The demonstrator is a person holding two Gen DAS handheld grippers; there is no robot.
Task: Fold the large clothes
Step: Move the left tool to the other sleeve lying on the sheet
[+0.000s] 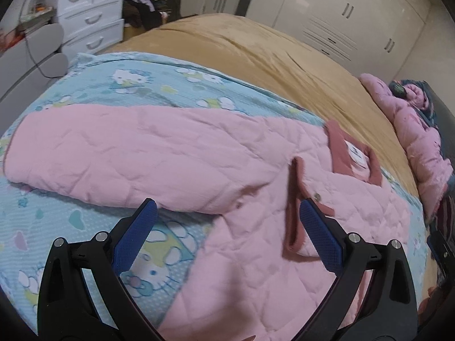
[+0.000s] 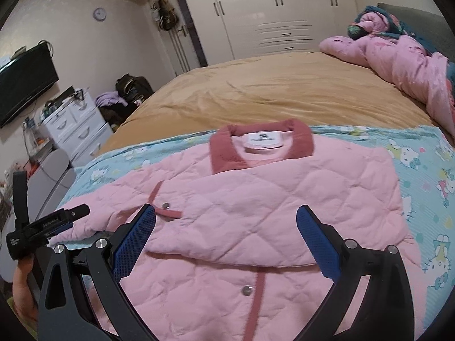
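Left wrist view
Jacket: the pink quilted jacket (image 1: 170, 153) lies flat on the cat-print sheet (image 1: 93, 91) on the bed.
Left gripper (image 1: 227, 233): fingers wide apart, holding nothing, just above the jacket's front.
Done: one sleeve looks folded across.

Right wrist view
Right gripper (image 2: 226, 236): fingers wide apart, empty, over the jacket (image 2: 284, 187).
Left to do: I think the bottom half still needs folding up.
Writing: the neck label (image 2: 261, 140) is too small to read.

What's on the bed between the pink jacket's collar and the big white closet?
In the right wrist view, past the jacket's collar comes a strip of blue cartoon sheet, then bare tan blanket up to the closet.
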